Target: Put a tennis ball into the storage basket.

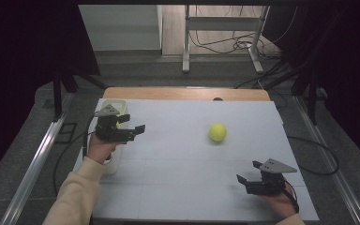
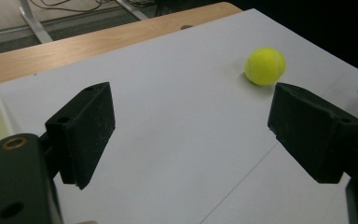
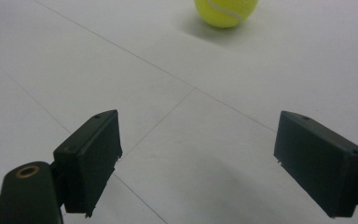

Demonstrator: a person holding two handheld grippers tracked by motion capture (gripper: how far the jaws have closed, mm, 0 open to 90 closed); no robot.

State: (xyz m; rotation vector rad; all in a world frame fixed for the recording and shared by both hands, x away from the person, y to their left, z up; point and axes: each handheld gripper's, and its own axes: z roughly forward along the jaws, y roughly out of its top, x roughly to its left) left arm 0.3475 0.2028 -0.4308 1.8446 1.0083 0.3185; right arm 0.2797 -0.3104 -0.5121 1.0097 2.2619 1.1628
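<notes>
By the bin (image 1: 114,105) at the table's left edge, the left gripper (image 1: 132,126) hovers, jaws apart and empty. The ball (image 1: 217,132) lies mid-table, well off; approach it level and straddle it squarely before closing. The right gripper (image 1: 246,176) waits near right, jaws apart.

Worktop (image 1: 178,187), white sheet over wood: tennis ball (image 1: 217,132) right of ctr; pale container (image 1: 113,104) at upper-left edge.
</notes>
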